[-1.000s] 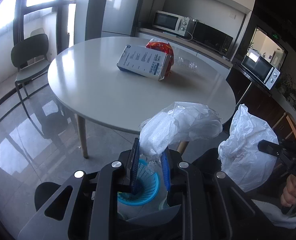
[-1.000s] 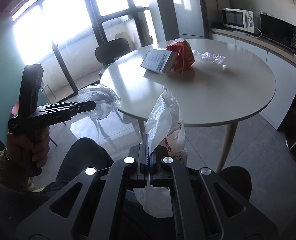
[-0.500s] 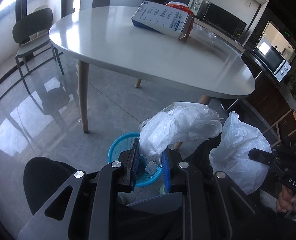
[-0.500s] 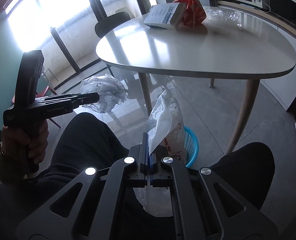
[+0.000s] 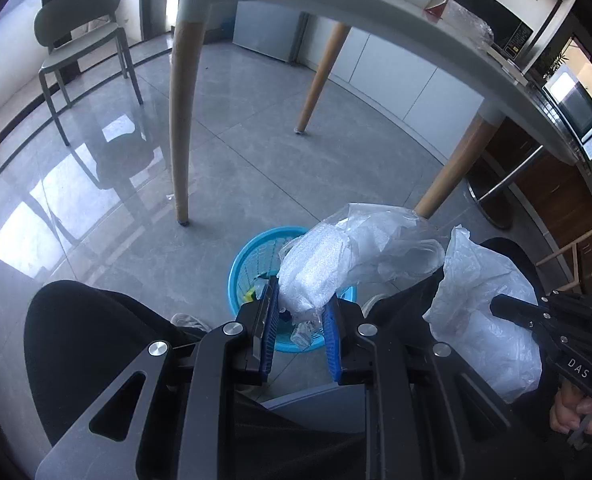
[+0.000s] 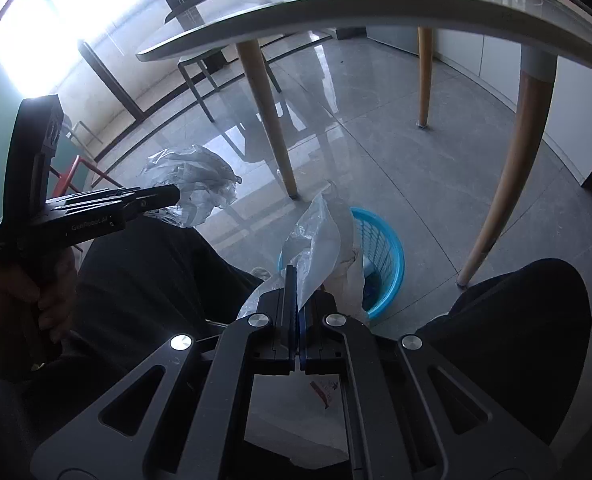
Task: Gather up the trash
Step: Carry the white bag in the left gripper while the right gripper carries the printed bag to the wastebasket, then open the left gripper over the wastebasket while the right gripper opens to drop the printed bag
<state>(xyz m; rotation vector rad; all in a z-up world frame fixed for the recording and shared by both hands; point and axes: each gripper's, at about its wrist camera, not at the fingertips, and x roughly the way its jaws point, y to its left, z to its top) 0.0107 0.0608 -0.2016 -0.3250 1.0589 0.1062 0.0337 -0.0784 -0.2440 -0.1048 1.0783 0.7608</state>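
Crumpled bubble wrap (image 5: 335,264) is pinched in the left gripper (image 5: 297,312), lower centre, above the blue basket (image 5: 242,256). A thin plastic bag (image 6: 319,236) is clamped in the right gripper (image 6: 296,304), jaws fully closed.

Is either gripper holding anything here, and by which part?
Both. The left gripper clamps a crumpled bubble-wrap wad by its lower end. The right gripper is shut on the edge of a thin plastic bag.

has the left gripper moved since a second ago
Yes. The left gripper, shut on crumpled plastic wrap, has come down: the tabletop it looked down on is now overhead, the blue basket closer.
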